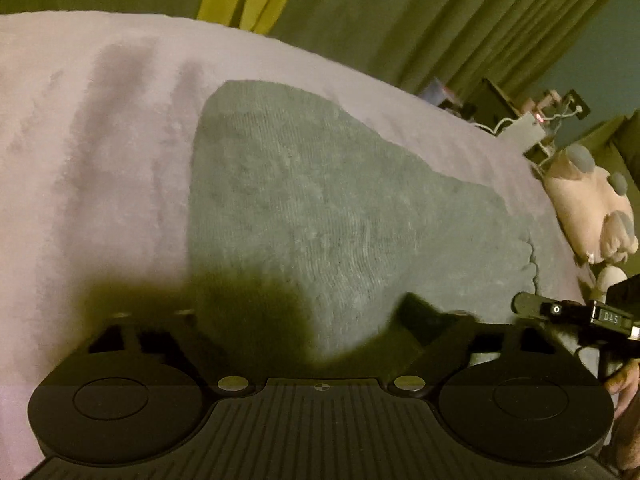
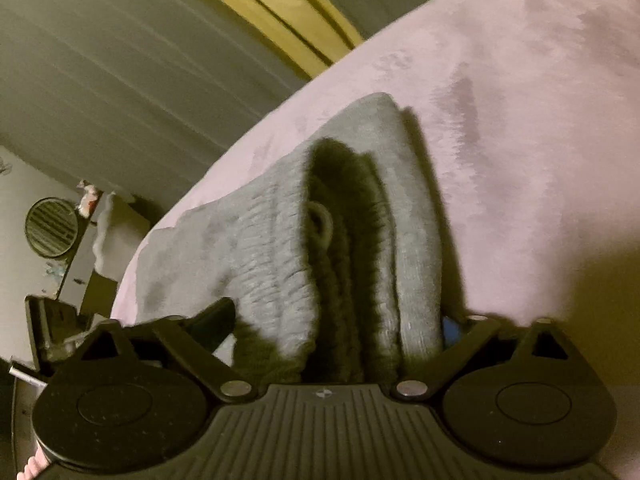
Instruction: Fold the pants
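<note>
Broadly, the pink bedcover [image 1: 100, 160] fills both views, and the grey pants [image 1: 320, 208] lie flat on it, already doubled over, the ribbed waistband [image 2: 280, 248] bunched toward the camera. A further fold looks in hand; next, each gripper needs a firm pinch on an edge. The right gripper [image 2: 336, 320] straddles the waistband, jaws apart, contact unclear. The left gripper [image 1: 296, 312] stands apart over cloth, its fingertips lost in shadow.
</note>
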Motion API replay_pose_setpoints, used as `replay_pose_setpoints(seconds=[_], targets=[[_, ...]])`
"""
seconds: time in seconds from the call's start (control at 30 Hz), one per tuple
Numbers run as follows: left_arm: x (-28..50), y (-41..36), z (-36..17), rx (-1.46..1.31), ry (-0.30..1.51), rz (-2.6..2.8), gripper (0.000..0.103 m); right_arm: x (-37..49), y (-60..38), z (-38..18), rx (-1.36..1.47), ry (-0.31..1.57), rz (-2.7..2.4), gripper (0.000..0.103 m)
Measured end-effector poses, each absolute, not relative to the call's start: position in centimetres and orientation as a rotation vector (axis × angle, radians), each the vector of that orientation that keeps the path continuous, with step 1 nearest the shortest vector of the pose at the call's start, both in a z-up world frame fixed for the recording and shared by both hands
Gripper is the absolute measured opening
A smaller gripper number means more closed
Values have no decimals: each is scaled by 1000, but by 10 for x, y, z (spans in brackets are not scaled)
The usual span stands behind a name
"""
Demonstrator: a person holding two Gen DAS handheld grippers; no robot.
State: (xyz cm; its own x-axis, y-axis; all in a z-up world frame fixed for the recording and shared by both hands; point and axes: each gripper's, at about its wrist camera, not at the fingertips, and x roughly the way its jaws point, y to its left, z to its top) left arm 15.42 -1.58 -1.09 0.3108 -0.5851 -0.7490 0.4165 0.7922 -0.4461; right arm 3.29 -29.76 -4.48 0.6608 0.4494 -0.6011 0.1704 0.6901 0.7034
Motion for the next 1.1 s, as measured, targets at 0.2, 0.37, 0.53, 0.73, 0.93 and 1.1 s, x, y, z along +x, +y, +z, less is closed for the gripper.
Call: replay_pose_setpoints(seconds=[0.2, 0.37, 0.53, 0.73, 0.93, 1.1], targets=[[167, 0, -25, -324, 1096, -680, 82, 45, -297, -52, 882, 866, 241, 97], [162, -26, -18, -208, 1089, -631, 86, 55, -283, -46, 818, 891, 241, 98], [156, -19, -3, -248, 1077, -628, 39, 42, -278, -31, 779, 869, 166, 66], [145, -36, 25, -132, 959, -628, 36, 49, -266, 10, 761, 744, 228, 60], [170, -41, 61, -121, 863, -598, 37, 85, -259, 51, 673, 658, 247, 60], [192, -36, 69, -70, 865, -402, 65, 116, -271, 53, 627, 692, 46, 82]])
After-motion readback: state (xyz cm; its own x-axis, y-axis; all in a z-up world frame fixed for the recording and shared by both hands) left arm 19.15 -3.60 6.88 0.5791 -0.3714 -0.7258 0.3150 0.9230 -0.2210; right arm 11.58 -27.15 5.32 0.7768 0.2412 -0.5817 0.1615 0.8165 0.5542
